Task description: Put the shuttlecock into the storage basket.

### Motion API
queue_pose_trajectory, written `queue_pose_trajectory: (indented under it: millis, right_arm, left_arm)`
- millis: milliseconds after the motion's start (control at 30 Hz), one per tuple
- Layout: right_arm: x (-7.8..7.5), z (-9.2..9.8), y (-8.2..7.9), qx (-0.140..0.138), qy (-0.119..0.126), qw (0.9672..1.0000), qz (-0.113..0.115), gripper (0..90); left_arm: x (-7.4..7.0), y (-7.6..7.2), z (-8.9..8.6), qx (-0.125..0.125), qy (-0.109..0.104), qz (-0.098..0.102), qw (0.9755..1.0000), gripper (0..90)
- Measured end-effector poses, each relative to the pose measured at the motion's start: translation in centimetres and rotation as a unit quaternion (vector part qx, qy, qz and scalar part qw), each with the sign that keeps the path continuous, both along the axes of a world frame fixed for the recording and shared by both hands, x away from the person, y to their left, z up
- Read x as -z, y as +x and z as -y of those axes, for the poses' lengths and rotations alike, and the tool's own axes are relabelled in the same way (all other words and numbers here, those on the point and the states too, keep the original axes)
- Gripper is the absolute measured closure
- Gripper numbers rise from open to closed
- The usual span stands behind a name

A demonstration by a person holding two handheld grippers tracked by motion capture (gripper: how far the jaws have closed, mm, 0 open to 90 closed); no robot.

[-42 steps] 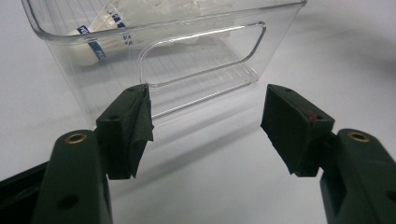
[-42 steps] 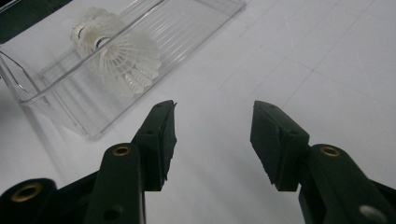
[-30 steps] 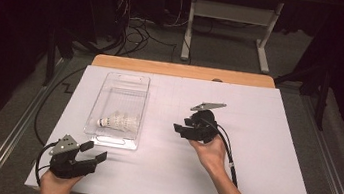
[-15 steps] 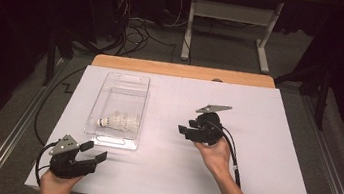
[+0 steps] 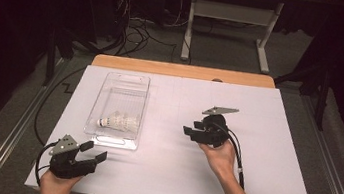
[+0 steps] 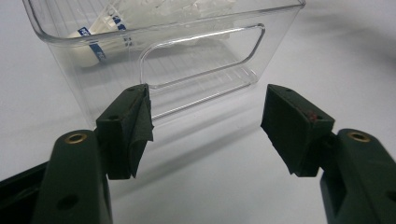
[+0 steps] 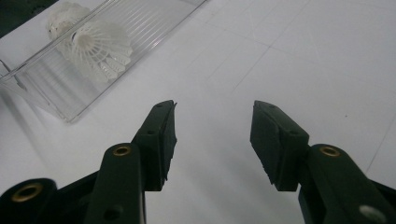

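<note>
On the white table [image 5: 268, 190] a clear plastic box [image 5: 122, 81] lies left of centre, with white shuttlecocks [image 5: 119, 122] lying at its near end. The right gripper [image 5: 189, 131] hovers well to its right, jaws apart and empty, bare table between them. The left gripper [image 5: 94, 151], just before the box's near wall, also gapes empty.

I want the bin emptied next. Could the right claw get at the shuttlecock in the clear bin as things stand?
Probably yes. The right claw is open and empty, pointing toward the clear bin, with bare table between them. The shuttlecock lies in the open-topped bin, so it would have to go over the wall.
</note>
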State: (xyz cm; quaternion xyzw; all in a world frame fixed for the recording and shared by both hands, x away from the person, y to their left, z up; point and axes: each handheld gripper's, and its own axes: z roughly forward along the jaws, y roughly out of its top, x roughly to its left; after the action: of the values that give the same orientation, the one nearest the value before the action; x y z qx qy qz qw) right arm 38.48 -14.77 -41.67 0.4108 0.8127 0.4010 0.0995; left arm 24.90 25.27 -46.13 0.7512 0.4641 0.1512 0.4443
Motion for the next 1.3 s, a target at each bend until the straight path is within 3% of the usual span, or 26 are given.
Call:
queue_pose_trajectory:
  millis: [1300]
  right_arm:
    - [0.4, 4.0, -1.4, 0.024, 0.009, 0.9996, 0.01, 50.4]
  left_arm:
    - [0.0, 0.0, 0.0, 0.0, 0.0, 0.001, 1.0, 34.0]
